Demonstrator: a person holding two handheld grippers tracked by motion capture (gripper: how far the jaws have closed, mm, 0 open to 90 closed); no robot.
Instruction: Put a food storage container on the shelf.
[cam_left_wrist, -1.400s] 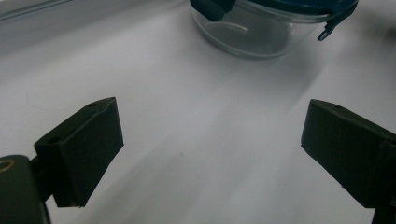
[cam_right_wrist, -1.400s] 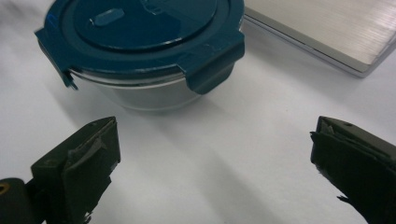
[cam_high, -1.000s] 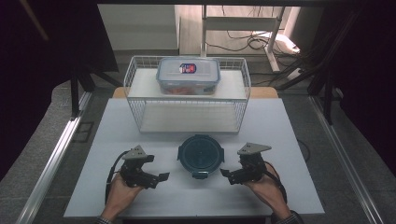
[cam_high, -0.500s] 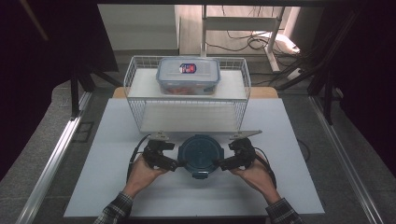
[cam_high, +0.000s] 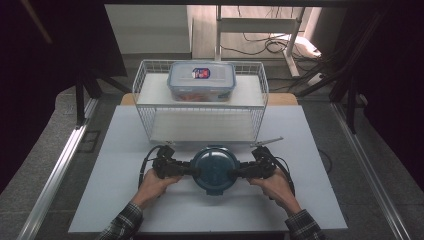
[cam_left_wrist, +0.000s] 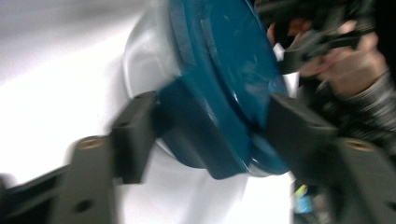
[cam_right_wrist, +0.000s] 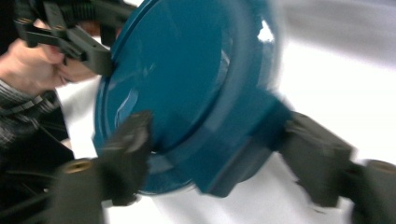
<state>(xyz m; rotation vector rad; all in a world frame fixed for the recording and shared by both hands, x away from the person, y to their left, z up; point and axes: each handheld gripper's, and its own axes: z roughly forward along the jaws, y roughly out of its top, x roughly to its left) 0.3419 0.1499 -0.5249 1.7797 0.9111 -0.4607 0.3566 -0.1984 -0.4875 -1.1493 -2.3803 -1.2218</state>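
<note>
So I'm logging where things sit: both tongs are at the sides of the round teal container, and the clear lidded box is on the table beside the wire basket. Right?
Not quite. The clear lidded box sits inside the wire basket, not beside it, as the high view shows. The left tongs and right tongs are indeed at the sides of the round teal container.

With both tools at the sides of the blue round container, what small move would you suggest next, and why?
Probably close both tools on the side tabs. The left tool and right tool each straddle a tab of the blue container, their jaws apart around it.
</note>
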